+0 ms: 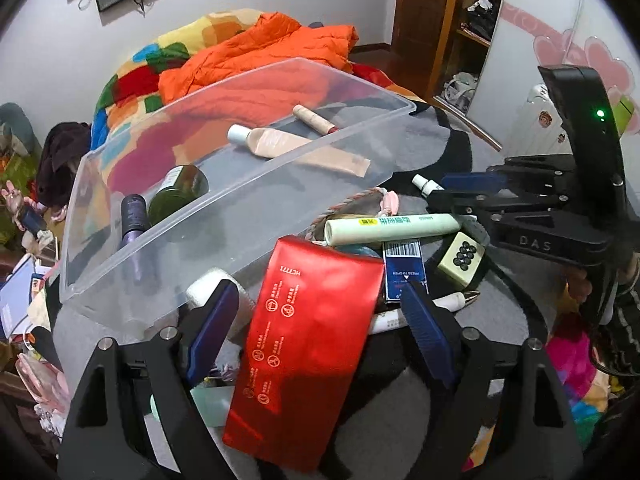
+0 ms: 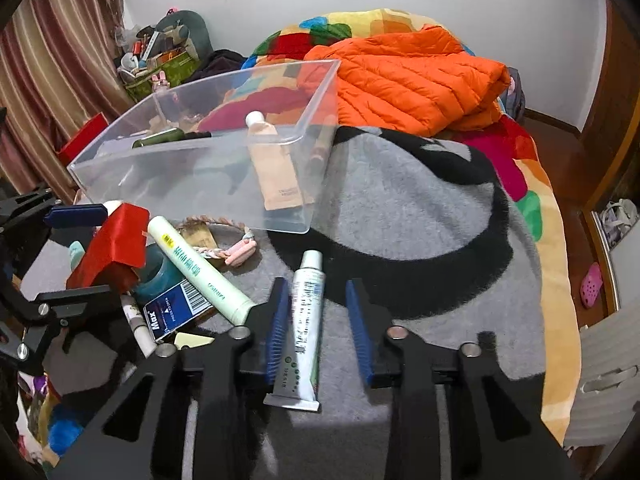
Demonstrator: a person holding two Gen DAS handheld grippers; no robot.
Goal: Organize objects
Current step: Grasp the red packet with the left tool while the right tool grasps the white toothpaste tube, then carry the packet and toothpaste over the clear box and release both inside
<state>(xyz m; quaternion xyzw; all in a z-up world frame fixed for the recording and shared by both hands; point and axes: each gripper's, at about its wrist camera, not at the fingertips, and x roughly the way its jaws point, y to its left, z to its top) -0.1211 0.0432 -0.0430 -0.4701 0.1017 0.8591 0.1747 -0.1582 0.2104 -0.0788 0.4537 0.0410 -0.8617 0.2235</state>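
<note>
Right claw [image 2: 320, 320] released, white tube [image 2: 306, 320] lying between its fingers, left claw [image 1: 320, 328] released

The clear box [image 2: 208, 160] sits on the gray blanket [image 2: 420, 220], and its top is open, so a gripper can reach in from above. Inside, the peach tube [image 2: 276, 168] lies by the right wall and the green bottle [image 2: 158, 138] lies at the left; the floor between them is bare. Right of the box, the blanket is bare. In front of the box on the left, a pile blocks the way: the red packet [image 2: 114, 248], the pale green tube [image 2: 196, 268] and the blue box [image 2: 176, 312].
</note>
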